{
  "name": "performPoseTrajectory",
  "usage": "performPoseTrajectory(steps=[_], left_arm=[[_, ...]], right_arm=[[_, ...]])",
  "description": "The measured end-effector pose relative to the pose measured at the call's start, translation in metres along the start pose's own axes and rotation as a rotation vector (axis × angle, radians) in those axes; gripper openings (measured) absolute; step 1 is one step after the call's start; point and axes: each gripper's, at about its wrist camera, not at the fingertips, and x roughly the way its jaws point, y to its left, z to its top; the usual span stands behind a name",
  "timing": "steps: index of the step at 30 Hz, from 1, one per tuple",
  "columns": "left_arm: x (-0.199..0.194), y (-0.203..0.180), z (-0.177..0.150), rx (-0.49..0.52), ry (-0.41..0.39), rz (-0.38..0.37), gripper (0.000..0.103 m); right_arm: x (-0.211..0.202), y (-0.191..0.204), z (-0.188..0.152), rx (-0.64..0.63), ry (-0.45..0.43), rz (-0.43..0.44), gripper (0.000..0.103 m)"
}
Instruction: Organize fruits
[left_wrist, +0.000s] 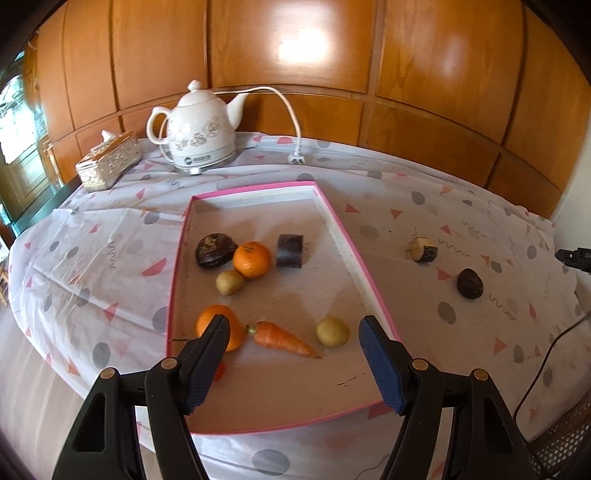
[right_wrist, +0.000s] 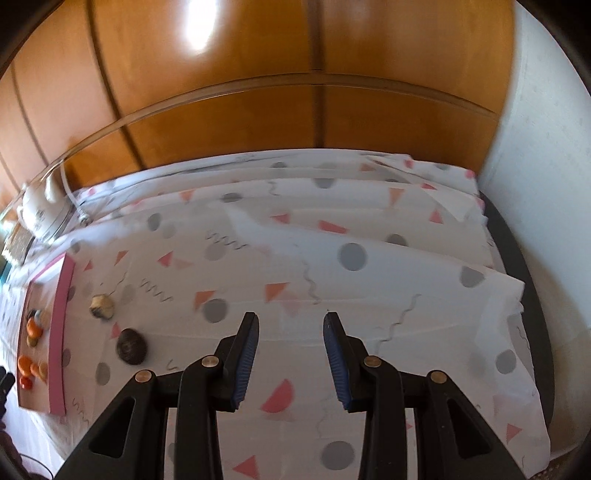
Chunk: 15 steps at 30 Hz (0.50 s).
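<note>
A pink-rimmed tray (left_wrist: 356, 254) holds two oranges (left_wrist: 252, 259) (left_wrist: 207, 321), two kiwis (left_wrist: 229, 282) (left_wrist: 332, 331), a carrot (left_wrist: 282, 339), a dark round fruit (left_wrist: 215, 250), a dark block (left_wrist: 290, 250) and a small red item (left_wrist: 220, 371). My left gripper (left_wrist: 293, 325) is open and empty above the tray's near end. On the cloth right of the tray lie a wood-like stub (left_wrist: 423, 250) (right_wrist: 102, 305) and a dark round fruit (left_wrist: 470, 283) (right_wrist: 131, 346). My right gripper (right_wrist: 290, 321) is open and empty over bare cloth, right of both.
A white kettle (left_wrist: 201, 129) with cord and plug (left_wrist: 297, 158) and a tissue box (left_wrist: 109, 162) stand at the back left. Wood panelling runs behind the table. A patterned cloth (right_wrist: 351, 258) covers the table; its right edge drops near a white wall (right_wrist: 535, 147).
</note>
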Motion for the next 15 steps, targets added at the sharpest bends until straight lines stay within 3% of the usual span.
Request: performPoseTrajectory(steps=[15], left_arm=[[0.013,-0.053,0.02,0.116,-0.003,-0.062,0.073]], right_arm=[[0.004,-0.046,-0.002,0.147,-0.018,-0.064,0.036]])
